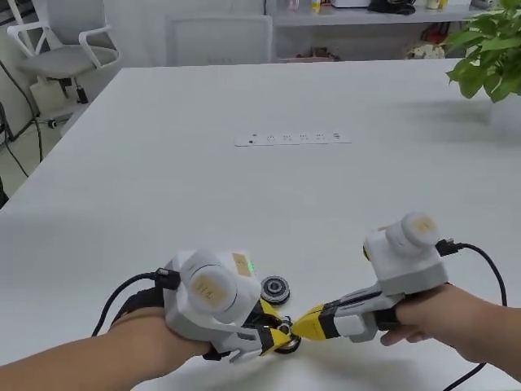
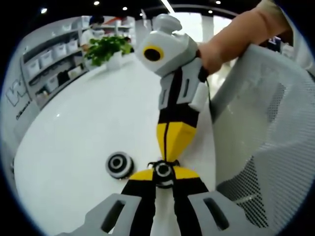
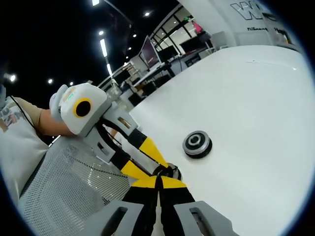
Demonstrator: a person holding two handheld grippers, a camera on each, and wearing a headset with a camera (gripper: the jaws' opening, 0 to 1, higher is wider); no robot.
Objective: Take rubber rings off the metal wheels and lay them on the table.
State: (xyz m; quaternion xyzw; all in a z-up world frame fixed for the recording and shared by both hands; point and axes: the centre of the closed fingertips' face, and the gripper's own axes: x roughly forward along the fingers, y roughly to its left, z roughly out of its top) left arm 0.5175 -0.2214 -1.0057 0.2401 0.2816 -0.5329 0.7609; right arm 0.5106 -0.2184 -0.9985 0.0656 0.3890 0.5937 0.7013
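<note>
My left gripper [image 1: 279, 334] is shut on a small metal wheel [image 2: 163, 171] with a black rubber ring, held just above the white table [image 1: 244, 204] near its front edge. My right gripper [image 1: 298, 325] comes in from the right, tip to tip with the left. Its yellow jaws are shut on the edge of that wheel's rubber ring [image 2: 156, 162]. In the right gripper view the held wheel [image 3: 170, 172] sits just past my own fingertips [image 3: 158, 181]. A second wheel [image 1: 275, 288] [image 2: 119, 164] [image 3: 197, 144], still wearing its ring, lies flat on the table just beyond the grippers.
A socket strip [image 1: 293, 138] is set into the table's middle. A green plant [image 1: 488, 57] overhangs the far right corner. An office chair [image 1: 65, 49] stands beyond the far left edge. A white mesh chair back [image 2: 266, 128] is close behind the right hand.
</note>
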